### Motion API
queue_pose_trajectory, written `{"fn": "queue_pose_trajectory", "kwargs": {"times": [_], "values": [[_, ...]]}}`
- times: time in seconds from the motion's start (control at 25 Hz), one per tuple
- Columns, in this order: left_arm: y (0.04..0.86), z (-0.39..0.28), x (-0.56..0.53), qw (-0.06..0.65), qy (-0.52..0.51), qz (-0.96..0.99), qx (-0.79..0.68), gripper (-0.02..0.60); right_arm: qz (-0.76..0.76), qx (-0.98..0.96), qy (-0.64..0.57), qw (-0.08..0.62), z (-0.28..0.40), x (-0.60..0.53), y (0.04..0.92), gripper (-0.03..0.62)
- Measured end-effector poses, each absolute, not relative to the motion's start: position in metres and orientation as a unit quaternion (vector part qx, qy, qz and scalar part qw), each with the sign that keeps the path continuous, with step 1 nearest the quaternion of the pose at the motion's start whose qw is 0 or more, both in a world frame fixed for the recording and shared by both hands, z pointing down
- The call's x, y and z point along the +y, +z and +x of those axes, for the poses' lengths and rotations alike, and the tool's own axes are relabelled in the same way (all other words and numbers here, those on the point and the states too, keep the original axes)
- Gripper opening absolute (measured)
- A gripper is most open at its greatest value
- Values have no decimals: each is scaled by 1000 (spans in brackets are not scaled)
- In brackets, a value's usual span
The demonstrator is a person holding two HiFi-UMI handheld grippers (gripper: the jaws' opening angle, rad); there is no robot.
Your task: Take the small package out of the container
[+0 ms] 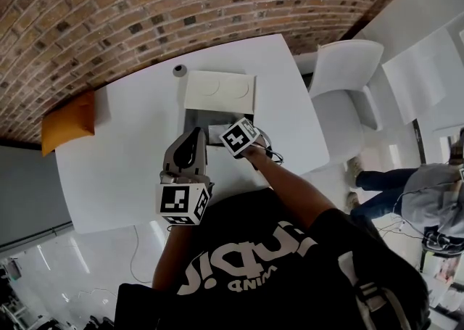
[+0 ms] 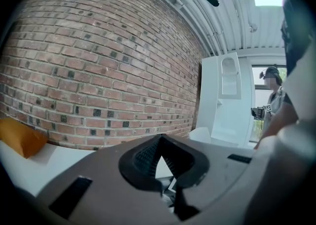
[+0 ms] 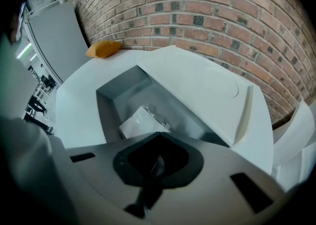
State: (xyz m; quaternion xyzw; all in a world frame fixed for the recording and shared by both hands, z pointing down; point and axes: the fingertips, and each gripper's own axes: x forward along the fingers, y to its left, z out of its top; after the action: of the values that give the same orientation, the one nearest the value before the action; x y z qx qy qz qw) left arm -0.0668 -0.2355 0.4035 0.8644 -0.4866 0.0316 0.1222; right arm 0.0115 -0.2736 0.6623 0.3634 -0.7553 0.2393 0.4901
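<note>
Black T-shirt [image 1: 275, 270] with white lettering fills the lower foreground of the head view, worn by the person holding both grippers over a white table [image 1: 123, 154]. At far left, an orange cushion [image 1: 67, 122] lies on the table's corner, close to the brick wall [image 1: 145, 9]. Next comes the left gripper [image 2: 160, 139], held roughly level above the table just left of the container [image 1: 197, 114], its marker cube [image 1: 183, 204] toward the wearer. Its ribbed fingers [image 2: 145, 157] meet at the tips with nothing between them. A small dark round object [image 1: 179, 69] sits near the table's far edge. The container is a grey rectangular box whose white lid [image 1: 217, 93] lies open behind it. The small package [image 3: 139, 121], a flat white packet with a clear plastic edge, lies inside the container on its floor. The right gripper [image 3: 158, 136], carrying its own marker cube [image 1: 240, 136], points steeply down into the box. Its jaws are closed together, and their tips sit at the packet's near corner. Whether they pinch that corner cannot be told. To the right of the table stands a white chair [image 1: 346, 67]. Farther right, well apart from the table, is a second person [image 1: 428, 194].
</note>
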Motion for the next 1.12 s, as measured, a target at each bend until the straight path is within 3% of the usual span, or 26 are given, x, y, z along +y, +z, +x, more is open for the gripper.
{"fn": "queue_pose_trajectory", "kwargs": {"times": [0.44, 1.12], "values": [[404, -69, -232, 121, 31, 861, -494, 5, 360, -779, 288, 426, 11, -267, 655, -2], [408, -61, -229, 130, 33, 862, -488, 5, 367, -834, 227, 344, 0, -269, 591, -2]]}}
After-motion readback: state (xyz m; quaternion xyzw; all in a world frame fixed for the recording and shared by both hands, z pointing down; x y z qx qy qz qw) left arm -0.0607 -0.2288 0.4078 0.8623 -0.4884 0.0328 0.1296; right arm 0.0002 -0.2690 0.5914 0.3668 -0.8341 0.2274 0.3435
